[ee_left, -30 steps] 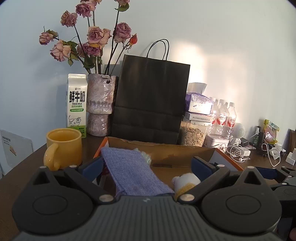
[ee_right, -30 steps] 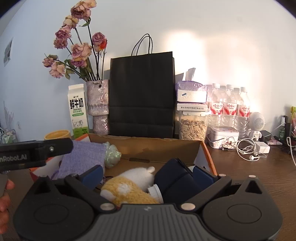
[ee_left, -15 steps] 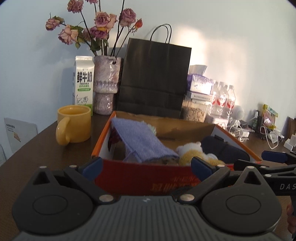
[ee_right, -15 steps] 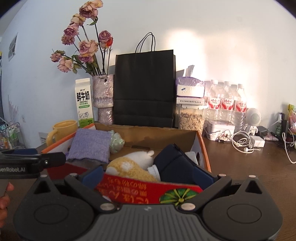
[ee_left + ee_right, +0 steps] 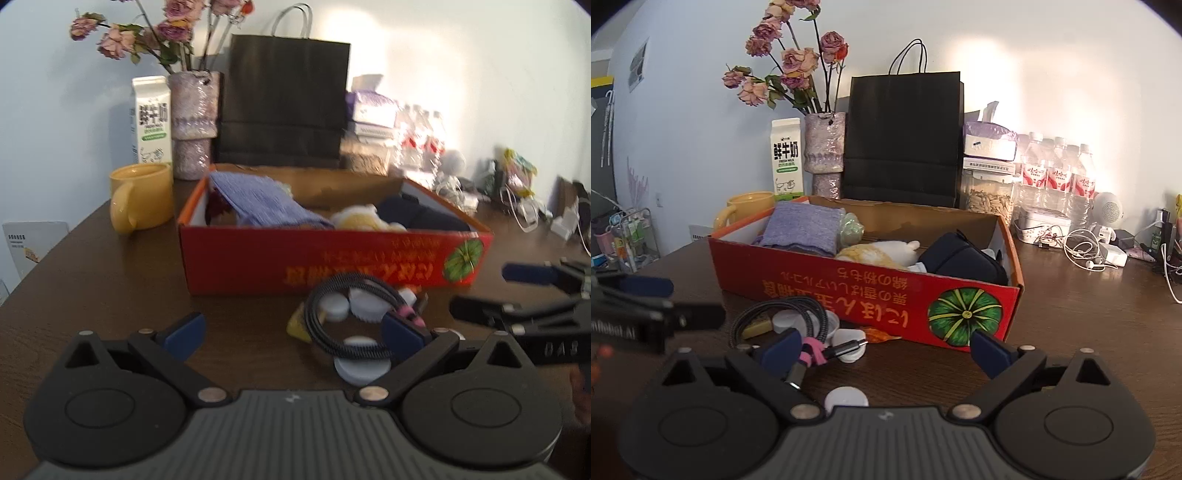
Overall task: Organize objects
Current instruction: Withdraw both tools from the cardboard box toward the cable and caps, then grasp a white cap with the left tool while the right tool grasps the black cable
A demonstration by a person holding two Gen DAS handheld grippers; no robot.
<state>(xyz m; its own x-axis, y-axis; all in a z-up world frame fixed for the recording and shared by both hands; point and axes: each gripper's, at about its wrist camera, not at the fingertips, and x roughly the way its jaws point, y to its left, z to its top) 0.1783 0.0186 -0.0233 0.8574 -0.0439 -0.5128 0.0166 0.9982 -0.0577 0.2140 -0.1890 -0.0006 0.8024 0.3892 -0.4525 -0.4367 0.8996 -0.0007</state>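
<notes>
A red cardboard box (image 5: 332, 254) (image 5: 849, 291) stands on the brown table. It holds a purple cloth (image 5: 266, 206), a plush toy (image 5: 875, 254) and a dark pouch (image 5: 960, 262). In front of it lie a coiled black cable (image 5: 349, 279) (image 5: 812, 314) with a pink tie and several white discs (image 5: 362, 365) (image 5: 846, 400). My left gripper (image 5: 293, 330) is open; the coil lies by its right finger. My right gripper (image 5: 886, 347) is open with its jaws closing, the cable's plug end beside its left finger. No pad presses on anything.
A yellow mug (image 5: 142, 199), a milk carton (image 5: 152, 118) and a vase of dried roses (image 5: 194, 125) stand left of the box. A black paper bag (image 5: 284, 103) is behind it. Water bottles (image 5: 1056, 177), a seed jar (image 5: 988, 199) and earphones (image 5: 1086, 251) crowd the right.
Both grippers have drawn back from over the box and sunk towards the table. The box's red front, the cable and the discs have come into view.
</notes>
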